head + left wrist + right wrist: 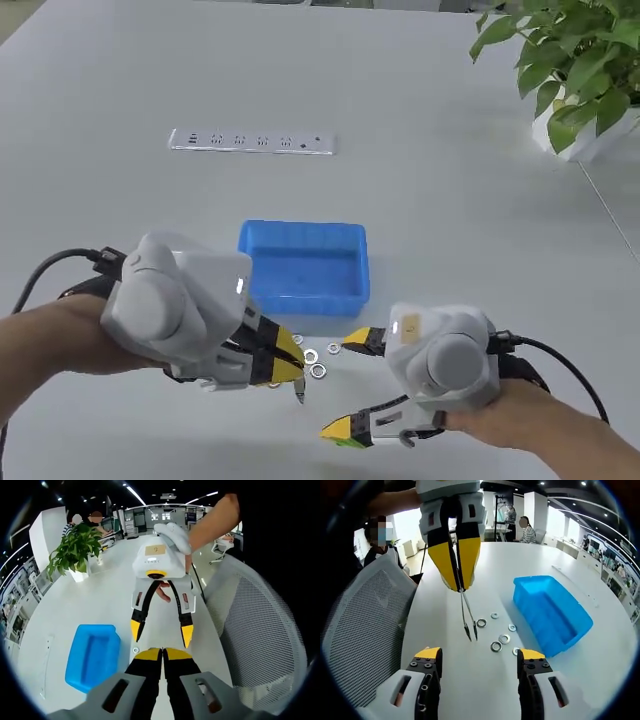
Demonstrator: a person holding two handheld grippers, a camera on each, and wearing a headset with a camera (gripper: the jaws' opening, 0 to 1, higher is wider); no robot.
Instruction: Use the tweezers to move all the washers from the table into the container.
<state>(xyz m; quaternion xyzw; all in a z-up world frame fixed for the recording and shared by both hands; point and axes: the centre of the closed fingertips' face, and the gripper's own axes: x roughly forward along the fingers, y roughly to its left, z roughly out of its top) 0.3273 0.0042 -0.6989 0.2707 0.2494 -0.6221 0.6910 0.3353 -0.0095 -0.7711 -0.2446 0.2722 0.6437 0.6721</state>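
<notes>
Steel tweezers [465,614], pinched by the left gripper [457,584] fingers, hover just beside 1 washer [481,623]; straddle its rim squarely before squeezing. The right gripper [480,654] fingers are spread.

- Open-plan office, prob. a meeting area.
- Long white surface [420,150], conference-table type, w/ a white power strip [250,141] lying flat on it.
- Grey mesh-back office chair [365,620] right at the surface's edge.
- Potted plant [570,70] in a white pot near the far corner, typical office greenery.
- Background: people [526,530] seated at other desks and white columns [538,507] in a big shared room.
- Dark ceiling w/ long strip lights [134,495] plus small spots.
</notes>
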